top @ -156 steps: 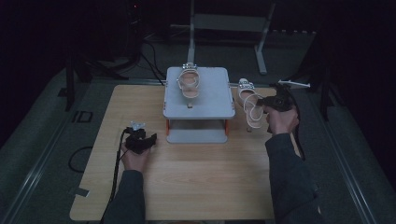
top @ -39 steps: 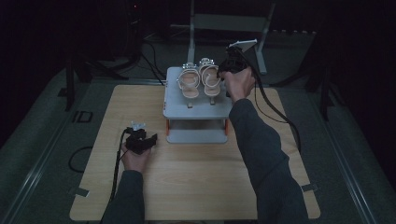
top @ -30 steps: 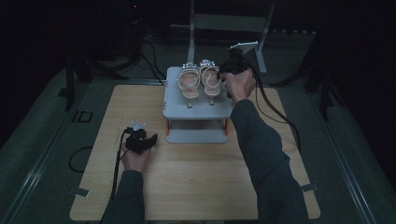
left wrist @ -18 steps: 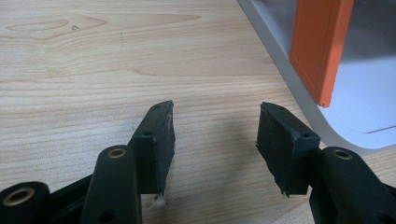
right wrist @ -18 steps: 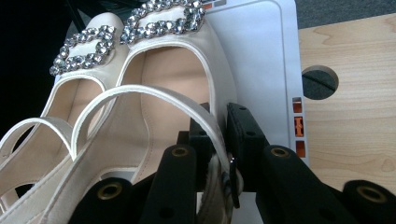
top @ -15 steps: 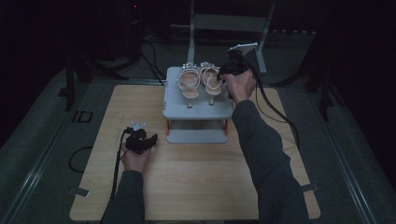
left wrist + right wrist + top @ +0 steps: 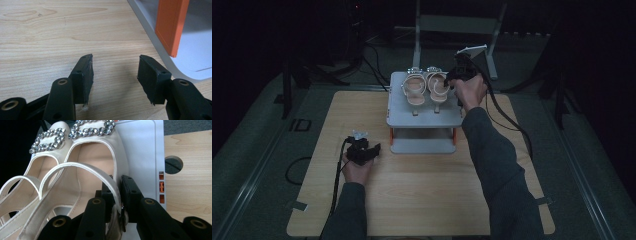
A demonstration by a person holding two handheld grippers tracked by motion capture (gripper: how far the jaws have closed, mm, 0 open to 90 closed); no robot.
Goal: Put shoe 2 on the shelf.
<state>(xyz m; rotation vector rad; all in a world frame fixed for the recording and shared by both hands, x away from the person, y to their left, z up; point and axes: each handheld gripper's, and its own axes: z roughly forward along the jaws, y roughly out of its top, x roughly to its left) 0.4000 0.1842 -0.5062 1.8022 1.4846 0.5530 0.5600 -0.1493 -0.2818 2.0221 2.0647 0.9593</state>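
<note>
Two shoes on the rack, one pinched by its strap

At 7 o'clock the left gripper [image 7: 371, 150] rests on the desk [image 7: 422, 200], jaws spread; at 12 o'clock the rack [image 7: 424, 117] carries two shoes, the right gripper [image 7: 116, 192] pinching the right shoe's [image 7: 438, 86] strap [image 7: 75, 167].

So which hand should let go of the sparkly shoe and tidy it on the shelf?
Probably the right. The right gripper is already shut on the strap of the right shoe atop the rack. The left gripper rests open, down on the table.
</note>
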